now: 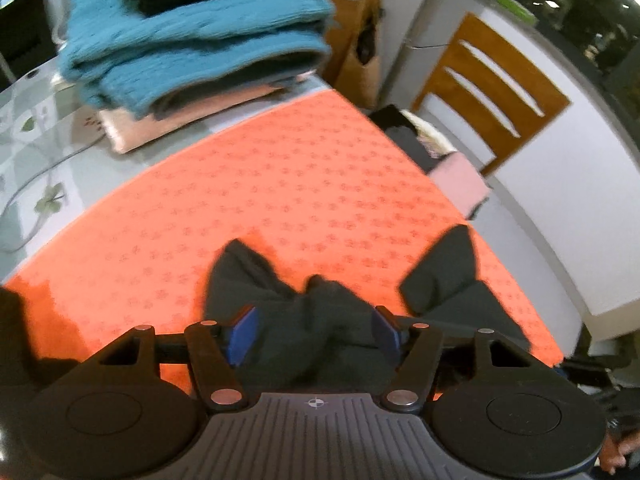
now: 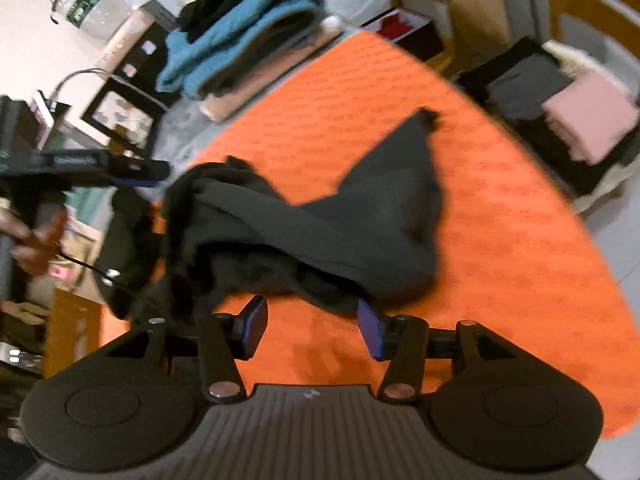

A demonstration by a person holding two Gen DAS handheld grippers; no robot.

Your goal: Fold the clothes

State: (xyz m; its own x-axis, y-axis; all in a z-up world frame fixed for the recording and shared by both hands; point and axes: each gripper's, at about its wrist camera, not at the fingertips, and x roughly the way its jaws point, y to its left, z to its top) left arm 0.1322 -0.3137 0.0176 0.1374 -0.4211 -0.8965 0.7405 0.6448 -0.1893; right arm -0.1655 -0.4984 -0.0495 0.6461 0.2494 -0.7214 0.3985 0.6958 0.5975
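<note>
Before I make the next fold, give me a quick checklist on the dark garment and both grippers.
1. Dark garment lying flat: not ok, bunched.
2. Garment on the orange mat: ok.
3. Left hand-held gripper open: ok, cloth between its fingers.
4. Right hand-held gripper open: ok, at the garment's edge.
5. Folded stack apart from the garment: ok.
6. Grip on the cloth: cannot tell.

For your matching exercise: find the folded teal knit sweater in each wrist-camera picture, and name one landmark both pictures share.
Left wrist view: the teal sweater sits at upper left, in a stack behind the orange mat, with a black garment on top.
Right wrist view: the same sweater lies upper centre-left, again beyond the mat's far edge.
Shared landmark: the orange mat.
</note>
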